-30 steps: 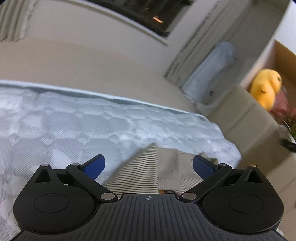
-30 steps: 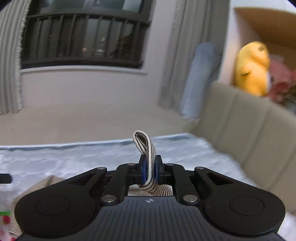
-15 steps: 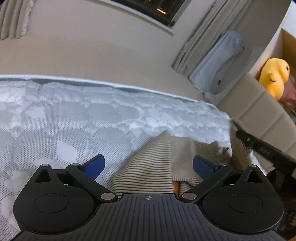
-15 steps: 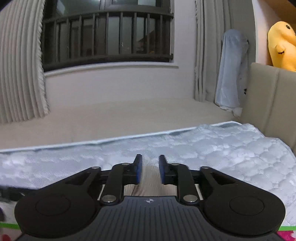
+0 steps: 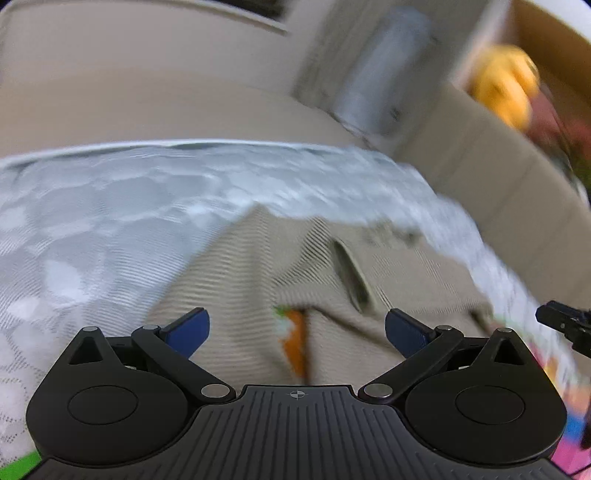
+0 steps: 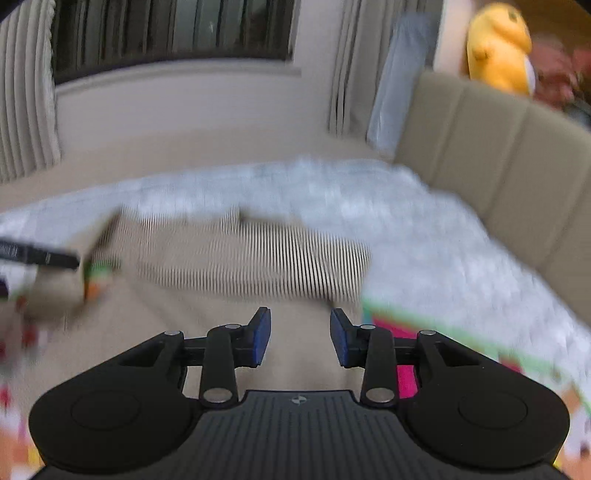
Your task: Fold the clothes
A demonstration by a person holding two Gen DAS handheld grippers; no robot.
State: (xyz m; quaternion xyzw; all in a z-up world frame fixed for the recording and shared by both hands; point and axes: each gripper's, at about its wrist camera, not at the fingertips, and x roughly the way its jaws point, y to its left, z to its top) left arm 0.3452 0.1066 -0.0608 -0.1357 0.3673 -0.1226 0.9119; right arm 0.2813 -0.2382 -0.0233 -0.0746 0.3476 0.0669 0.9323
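A beige garment with thin dark stripes (image 5: 258, 280) lies crumpled on the pale quilted bed (image 5: 92, 229), with an orange patch (image 5: 295, 343) showing in a fold. My left gripper (image 5: 297, 332) hovers over it, wide open and empty. In the right wrist view the same striped garment (image 6: 251, 266) spreads ahead of my right gripper (image 6: 300, 338), whose jaws are opening with nothing between them. The tip of the other gripper (image 6: 40, 254) pokes in from the left there. Both views are motion-blurred.
A beige padded headboard (image 6: 498, 155) borders the bed on the right, with a yellow plush toy (image 6: 498, 48) above it. Curtains (image 6: 22, 92) and a dark window (image 6: 173, 33) stand behind. A bright pink and green printed cloth (image 6: 402, 332) lies at the near right.
My right gripper let go of the striped fold it was pinching, and its jaws widened; it dropped lower and nearer the garment. The left gripper shifted over the garment, still open.
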